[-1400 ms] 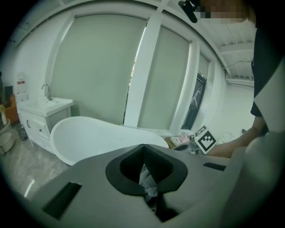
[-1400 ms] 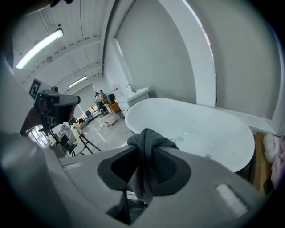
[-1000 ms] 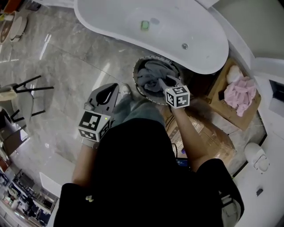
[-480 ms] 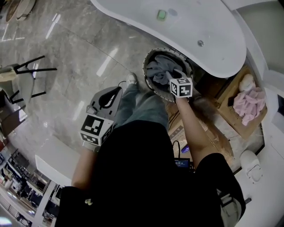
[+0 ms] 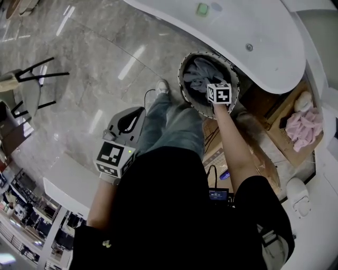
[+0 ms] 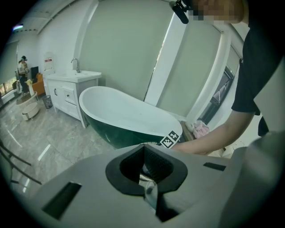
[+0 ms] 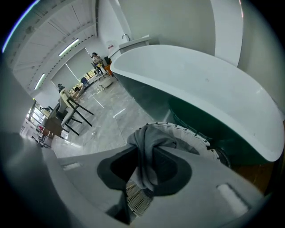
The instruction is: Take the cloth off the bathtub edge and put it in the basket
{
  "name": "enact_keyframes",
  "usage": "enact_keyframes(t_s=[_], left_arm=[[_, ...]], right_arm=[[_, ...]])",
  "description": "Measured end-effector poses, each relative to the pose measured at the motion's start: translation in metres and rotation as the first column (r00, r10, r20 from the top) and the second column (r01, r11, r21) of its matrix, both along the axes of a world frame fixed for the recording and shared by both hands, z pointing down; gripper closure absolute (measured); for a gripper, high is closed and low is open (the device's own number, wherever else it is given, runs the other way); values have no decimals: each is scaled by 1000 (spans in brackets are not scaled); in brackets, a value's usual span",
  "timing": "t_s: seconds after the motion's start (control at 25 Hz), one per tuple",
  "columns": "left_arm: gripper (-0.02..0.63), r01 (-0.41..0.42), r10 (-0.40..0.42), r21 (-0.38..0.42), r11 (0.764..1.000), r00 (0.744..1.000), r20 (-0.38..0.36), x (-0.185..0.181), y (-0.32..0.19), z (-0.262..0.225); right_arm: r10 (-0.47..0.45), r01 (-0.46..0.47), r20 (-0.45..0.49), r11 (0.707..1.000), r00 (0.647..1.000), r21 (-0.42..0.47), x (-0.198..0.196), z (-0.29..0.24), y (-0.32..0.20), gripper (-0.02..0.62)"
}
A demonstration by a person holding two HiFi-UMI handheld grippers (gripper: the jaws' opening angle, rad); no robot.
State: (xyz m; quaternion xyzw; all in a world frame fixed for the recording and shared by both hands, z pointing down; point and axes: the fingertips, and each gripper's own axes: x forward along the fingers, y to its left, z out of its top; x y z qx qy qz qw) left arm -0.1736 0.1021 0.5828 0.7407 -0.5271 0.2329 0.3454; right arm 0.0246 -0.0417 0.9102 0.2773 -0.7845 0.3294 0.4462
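Right hand-held gripper (image 7: 141, 180) was clamped on a fold of the grey cloth (image 7: 149, 149), with the fabric pinched between the pads. In the head view that hand-held gripper (image 5: 213, 87) pointed steeply down into the round basket (image 5: 184, 95). Most of the cloth (image 5: 200, 74) already lay bunched inside the basket, off the tub edge. The basket rim (image 7: 189, 132) was pale and woven-looking.

Left hand-held gripper (image 6: 149, 174) had its jaws together with nothing between them. It hung low by the person's left leg (image 5: 171, 124), well apart from the basket and over bare floor (image 5: 84, 58).

Room notes:
- The floor was glossy grey marble-pattern tile, with streaks of ceiling light reflected in it.
- The freestanding bathtub (image 5: 253, 26) was white inside. Its outer shell (image 6: 120, 133) looked dark green in the left gripper view.
- The basket stood on the floor just beside the tub, at its drain (image 5: 249, 47) end.
- A small green item (image 5: 202, 9) sat on the tub's inner surface.
- A wooden stand (image 5: 274, 124) to the right of the basket carried a pink cloth (image 5: 303, 125).
- A black-legged chair (image 5: 31, 84) stood well off to the left.
- A white vanity (image 6: 71, 89) with a tap stood against the far wall, beyond the tub.
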Motion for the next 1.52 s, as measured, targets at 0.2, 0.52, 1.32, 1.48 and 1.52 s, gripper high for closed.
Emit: enact_keyframes(t_s=[0.2, 0.52, 1.32, 1.48, 1.52], left_arm=[[592, -1, 1, -34, 999, 1000, -6, -11, 18, 17], [592, 21, -22, -62, 998, 1000, -17, -26, 36, 32], [592, 43, -46, -56, 998, 998, -40, -47, 50, 37], [592, 73, -75, -35, 997, 996, -52, -50, 44, 28], [592, 73, -75, -29, 997, 995, -59, -49, 43, 26]], right_arm=[[7, -10, -72, 999, 997, -36, 4, 40, 6, 499], [22, -34, -162, 997, 987, -72, 9, 86, 17, 492], [-4, -4, -204, 999, 979, -37, -20, 77, 16, 426], [-18, 14, -178, 1000, 984, -20, -33, 56, 16, 435], [-24, 23, -170, 1000, 985, -12, -36, 49, 16, 452]])
